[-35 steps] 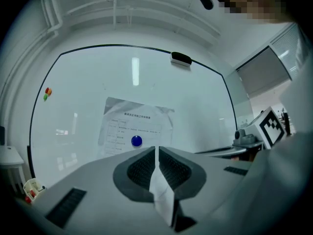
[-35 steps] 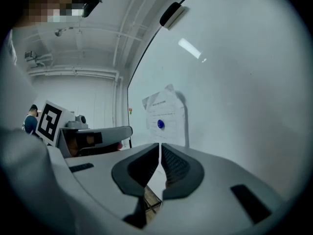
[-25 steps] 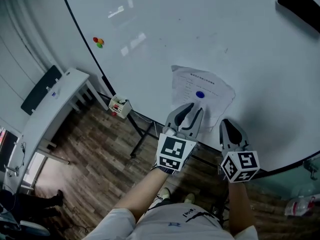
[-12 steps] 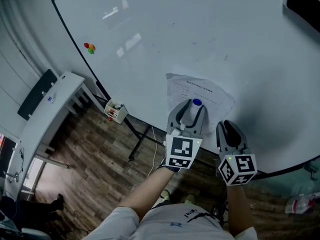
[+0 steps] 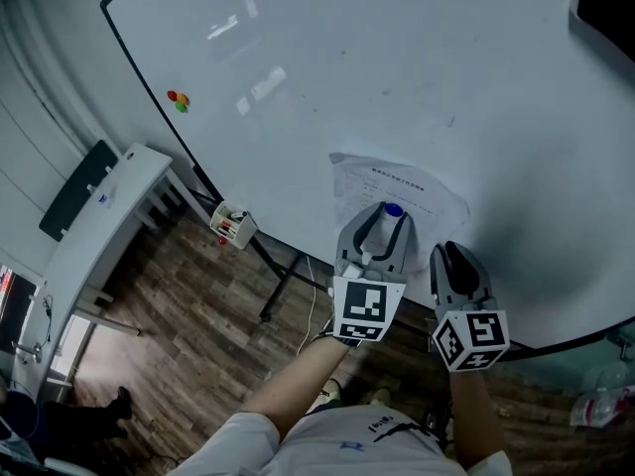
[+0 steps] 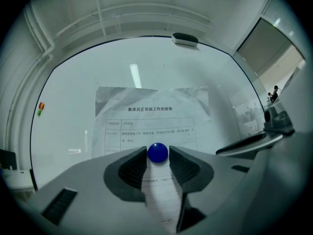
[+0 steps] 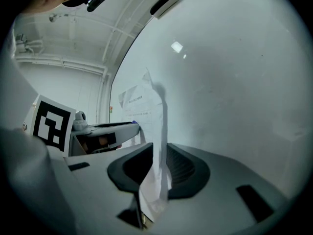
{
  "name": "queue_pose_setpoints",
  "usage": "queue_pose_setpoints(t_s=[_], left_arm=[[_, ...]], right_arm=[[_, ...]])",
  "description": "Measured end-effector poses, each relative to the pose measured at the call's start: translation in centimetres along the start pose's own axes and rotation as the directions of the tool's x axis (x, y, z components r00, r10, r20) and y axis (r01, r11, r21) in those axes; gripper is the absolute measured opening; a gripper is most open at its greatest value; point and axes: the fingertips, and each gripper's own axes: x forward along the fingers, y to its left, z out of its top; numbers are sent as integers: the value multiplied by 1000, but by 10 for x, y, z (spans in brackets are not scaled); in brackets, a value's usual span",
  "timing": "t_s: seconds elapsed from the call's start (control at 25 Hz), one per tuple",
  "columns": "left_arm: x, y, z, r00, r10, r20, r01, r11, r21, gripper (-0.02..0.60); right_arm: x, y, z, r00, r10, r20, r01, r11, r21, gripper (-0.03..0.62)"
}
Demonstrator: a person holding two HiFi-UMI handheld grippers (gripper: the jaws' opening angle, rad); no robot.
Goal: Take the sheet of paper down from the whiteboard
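A printed sheet of paper (image 5: 422, 181) (image 6: 151, 116) hangs wrinkled on the whiteboard (image 5: 397, 67), pinned by a round blue magnet (image 5: 393, 209) (image 6: 158, 152). My left gripper (image 5: 388, 217) (image 6: 158, 156) points level at the board and is open wide. The magnet sits between its fingertips, with a slim gap on each side. To its right, my right gripper (image 5: 452, 252) (image 7: 159, 155) is shut on the sheet's lower right edge (image 7: 155, 146). The paper bulges off the board there.
Small red, orange and green magnets (image 5: 179, 99) cling to the board's left part, and an eraser (image 6: 185, 38) sits on its top edge. A marker box (image 5: 235, 226) hangs at the lower corner above the stand legs (image 5: 283, 281). A white desk (image 5: 99, 226) stands to the left.
The left gripper slid right and up the sheet to the blue magnet, and its jaws spread wide around it. The right gripper kept its hold and place.
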Motion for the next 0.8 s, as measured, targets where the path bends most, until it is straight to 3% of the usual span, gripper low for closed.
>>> queue_pose_setpoints(t_s=[0.44, 0.6, 0.8], left_arm=[[0, 1, 0, 1000, -9, 16, 9, 1000, -20, 133], [-2, 2, 1, 1000, -22, 20, 23, 999, -32, 133], [-18, 3, 7, 999, -37, 35, 39, 998, -41, 133]], right_arm=[[7, 3, -1, 1000, -1, -10, 1, 1000, 6, 79], [8, 2, -5, 1000, 5, -25, -5, 1000, 7, 14], [3, 5, 3, 999, 47, -7, -47, 999, 27, 14]])
